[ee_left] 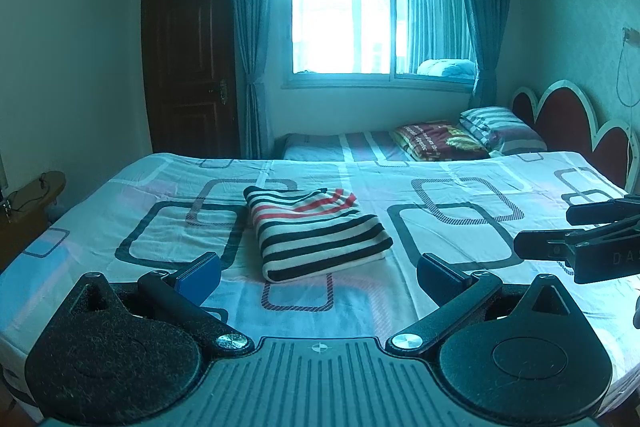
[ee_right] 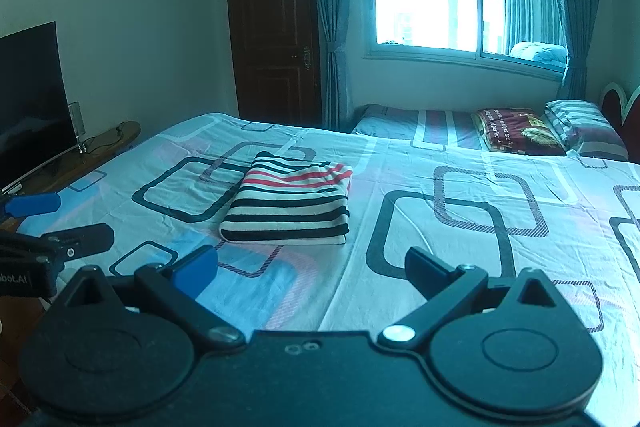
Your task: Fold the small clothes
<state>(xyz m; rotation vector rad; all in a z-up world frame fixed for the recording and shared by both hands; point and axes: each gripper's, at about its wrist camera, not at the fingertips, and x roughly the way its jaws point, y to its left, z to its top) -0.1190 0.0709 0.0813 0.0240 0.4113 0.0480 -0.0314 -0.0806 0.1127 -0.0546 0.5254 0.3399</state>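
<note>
Both grippers, left gripper (ee_left: 318,273) and right gripper (ee_right: 312,269), hang spread wide and empty. Striped garment (ee_left: 316,233) lies folded mid-bed (ee_left: 460,227), toward the foot edge; folding looks finished, next probably tidying or withdrawing.

The folded garment (ee_left: 316,233) carries black and white stripes across most of its cloth, with red stripes in place of black ones on its far part. The bed sheet (ee_left: 460,187) is pale blue-white with pink patches and a pattern of rounded rectangles outlined in black, grey hatching and white. The left gripper (ee_left: 319,273) is black, one finger pad (ee_left: 200,277) bright blue, the other dark navy. The right gripper (ee_right: 311,271) shows the same black and blue. The curtains (ee_left: 248,27) are grey-blue, the door (ee_left: 188,47) dark brown, the headboard (ee_left: 568,119) dark red edged in white. The pillow (ee_left: 500,129) is striped grey and white.
</note>
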